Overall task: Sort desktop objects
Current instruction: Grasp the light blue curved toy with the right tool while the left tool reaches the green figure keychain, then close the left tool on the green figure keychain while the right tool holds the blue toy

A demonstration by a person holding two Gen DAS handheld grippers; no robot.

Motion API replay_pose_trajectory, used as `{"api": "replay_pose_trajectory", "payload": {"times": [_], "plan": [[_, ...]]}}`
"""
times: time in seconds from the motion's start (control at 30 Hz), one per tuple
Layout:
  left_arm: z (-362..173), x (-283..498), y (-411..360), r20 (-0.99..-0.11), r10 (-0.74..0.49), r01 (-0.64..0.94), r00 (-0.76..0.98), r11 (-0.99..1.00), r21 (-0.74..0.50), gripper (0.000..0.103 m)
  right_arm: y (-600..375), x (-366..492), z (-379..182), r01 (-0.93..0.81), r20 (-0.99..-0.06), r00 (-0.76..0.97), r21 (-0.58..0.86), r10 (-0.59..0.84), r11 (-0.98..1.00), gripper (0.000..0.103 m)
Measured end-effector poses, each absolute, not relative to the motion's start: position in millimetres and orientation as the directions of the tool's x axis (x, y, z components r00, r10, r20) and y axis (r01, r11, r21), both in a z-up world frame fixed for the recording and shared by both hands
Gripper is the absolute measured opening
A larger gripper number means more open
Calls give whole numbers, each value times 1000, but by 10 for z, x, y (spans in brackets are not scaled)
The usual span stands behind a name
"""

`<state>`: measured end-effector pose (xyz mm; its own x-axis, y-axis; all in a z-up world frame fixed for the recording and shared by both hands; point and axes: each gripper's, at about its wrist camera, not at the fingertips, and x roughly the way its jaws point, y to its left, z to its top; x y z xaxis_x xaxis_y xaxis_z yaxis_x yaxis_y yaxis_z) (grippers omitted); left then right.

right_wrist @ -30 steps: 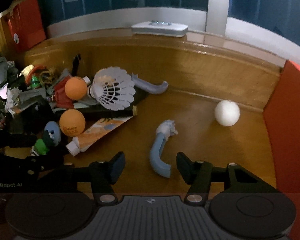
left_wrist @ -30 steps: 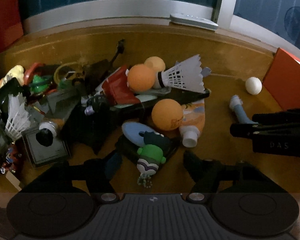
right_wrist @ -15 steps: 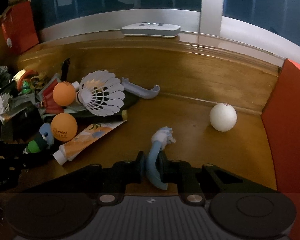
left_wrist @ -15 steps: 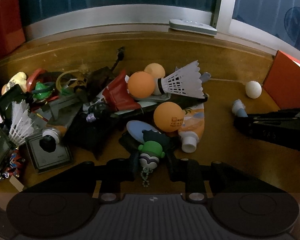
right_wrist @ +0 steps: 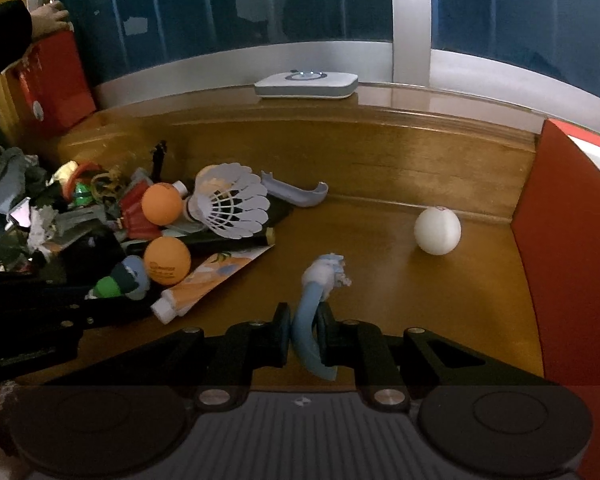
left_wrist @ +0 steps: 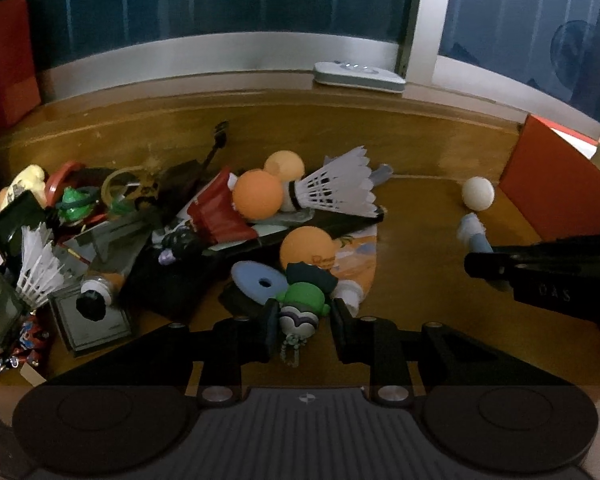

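We noted both grippers had narrowed since earlier: left gripper (left_wrist: 302, 322) pinched the green figurine keychain (left_wrist: 302, 308); right gripper (right_wrist: 305, 330) clamped the blue toothbrush (right_wrist: 312, 316).

Each camera sits on its own gripper and looks forward and down along the fingers, close above the wooden desk (left_wrist: 412, 264). The left view faces the pile of objects; the right view faces the open area beside it. Both share the white ball (left_wrist: 477, 193) (right_wrist: 437, 230), the shuttlecock (left_wrist: 336, 188) (right_wrist: 232, 206) and the window (right_wrist: 220, 4) behind.
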<state>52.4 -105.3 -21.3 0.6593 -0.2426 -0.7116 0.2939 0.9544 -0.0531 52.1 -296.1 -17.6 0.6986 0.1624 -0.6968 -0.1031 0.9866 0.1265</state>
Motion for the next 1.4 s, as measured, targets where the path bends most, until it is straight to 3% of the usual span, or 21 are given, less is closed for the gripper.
{"api": "replay_pose_trajectory", "payload": {"times": [0.77, 1.03, 1.2, 1.4], "plan": [[-111, 236, -1350, -706, -321, 384, 631, 920, -75, 29, -3059, -100, 158, -89, -649, 748, 112, 141, 990, 15], [-399, 272, -1416, -767, -308, 380, 563, 920, -91, 29, -3076, -104, -80, -95, -712, 686, 118, 151, 988, 15], [-452, 224, -1467, -772, -294, 418, 563, 908, -41, 50, -3073, -108, -232, -92, -749, 646, 116, 148, 989, 15], [-453, 185, -1435, -781, -277, 424, 560, 905, -17, 52, -3128, -109, -300, -86, -768, 619, 141, 163, 986, 21]]}}
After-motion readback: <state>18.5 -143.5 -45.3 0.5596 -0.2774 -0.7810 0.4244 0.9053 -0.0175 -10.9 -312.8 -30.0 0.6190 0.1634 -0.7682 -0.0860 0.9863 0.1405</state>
